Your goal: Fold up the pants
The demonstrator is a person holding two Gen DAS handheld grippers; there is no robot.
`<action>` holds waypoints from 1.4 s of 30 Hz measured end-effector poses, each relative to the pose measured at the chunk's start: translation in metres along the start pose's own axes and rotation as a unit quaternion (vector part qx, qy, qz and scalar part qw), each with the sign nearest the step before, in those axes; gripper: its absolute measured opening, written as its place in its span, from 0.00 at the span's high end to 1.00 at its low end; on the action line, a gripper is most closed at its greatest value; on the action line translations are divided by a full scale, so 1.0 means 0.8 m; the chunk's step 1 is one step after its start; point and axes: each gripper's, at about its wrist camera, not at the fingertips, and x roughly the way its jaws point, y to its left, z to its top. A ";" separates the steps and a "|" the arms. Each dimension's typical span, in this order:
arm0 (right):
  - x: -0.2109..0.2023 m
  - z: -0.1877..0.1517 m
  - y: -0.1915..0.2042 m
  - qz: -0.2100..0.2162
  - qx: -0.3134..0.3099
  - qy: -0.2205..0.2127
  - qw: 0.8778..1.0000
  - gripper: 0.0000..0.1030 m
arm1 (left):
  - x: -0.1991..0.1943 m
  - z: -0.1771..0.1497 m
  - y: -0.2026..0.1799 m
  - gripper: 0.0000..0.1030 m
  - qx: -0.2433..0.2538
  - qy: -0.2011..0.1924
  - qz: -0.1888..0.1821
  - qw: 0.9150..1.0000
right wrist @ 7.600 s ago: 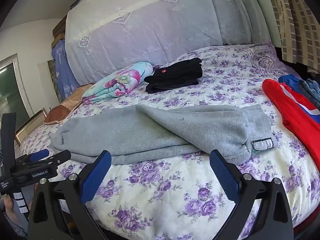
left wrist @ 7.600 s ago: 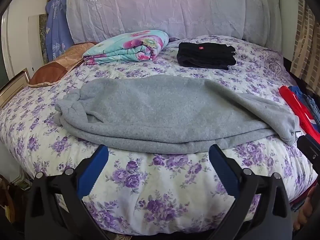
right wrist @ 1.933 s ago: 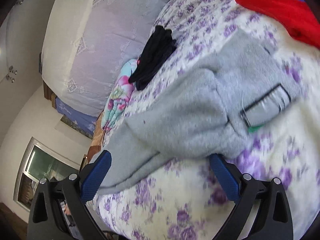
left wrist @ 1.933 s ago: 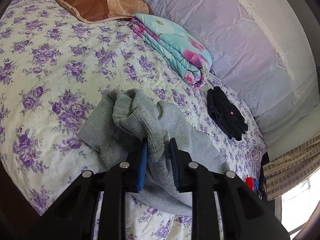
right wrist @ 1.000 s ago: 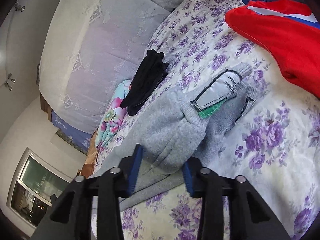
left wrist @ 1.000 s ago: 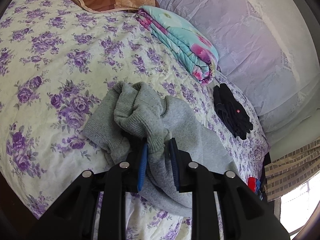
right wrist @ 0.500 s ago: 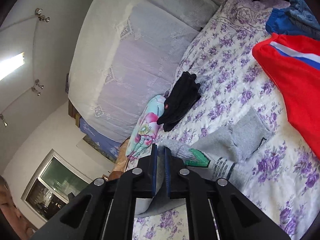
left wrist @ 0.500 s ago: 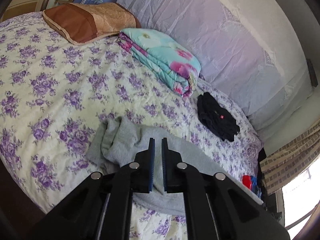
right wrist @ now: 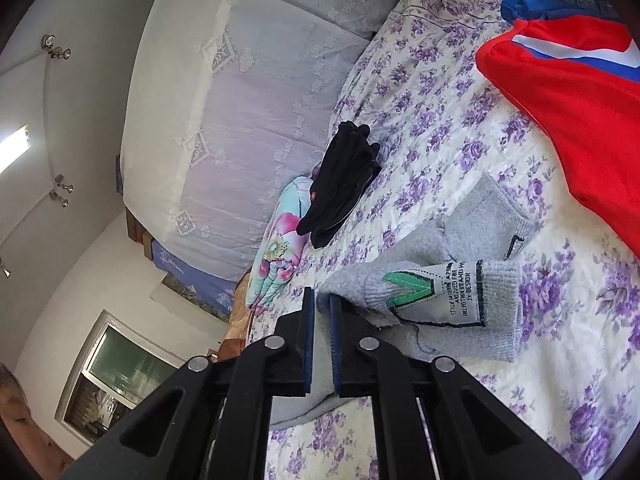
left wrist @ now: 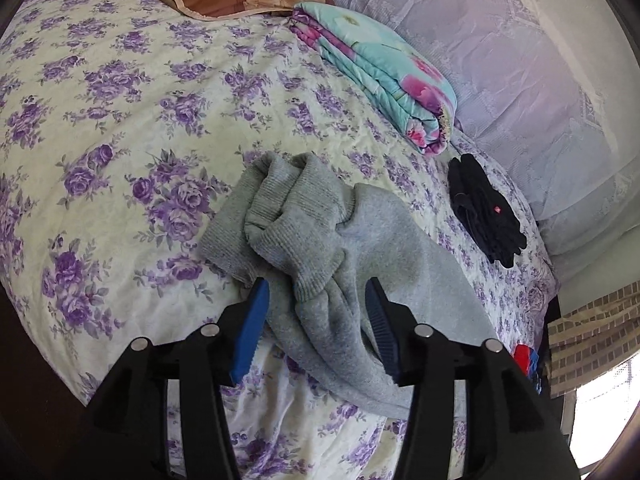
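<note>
Pants [left wrist: 360, 264] lie bunched on the bed [left wrist: 120, 120], ribbed cuffs heaped just ahead of the left gripper [left wrist: 316, 320]. That gripper was clamped tight half a second ago and its jaws have just been opening — grey cloth sits between the blue pads, no longer pinched. Looks like a regrip, so the fold hasn't properly begun. The right gripper [right wrist: 322, 340] stays closed on a thin layer of the waist end. Only its view shows the label patch [right wrist: 436, 300] beside its jaws and the red garment [right wrist: 580, 120] beyond; only the left shows the cuffs, with folded blanket [left wrist: 380, 76] and black clothes [left wrist: 484, 216] further off.
</note>
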 end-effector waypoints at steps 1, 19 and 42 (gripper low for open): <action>0.000 0.000 0.000 0.001 0.000 0.000 1.000 0.93 | 0.001 0.001 0.001 0.53 -0.001 0.002 0.001 1.000; -0.034 0.046 0.016 0.013 -0.007 -0.057 0.998 1.00 | -0.018 0.039 -0.028 0.83 -0.024 -0.002 -0.105 0.994; 0.040 -0.008 -0.028 0.022 0.123 0.097 0.987 0.28 | -0.001 0.038 -0.023 0.78 -0.015 0.041 -0.031 0.999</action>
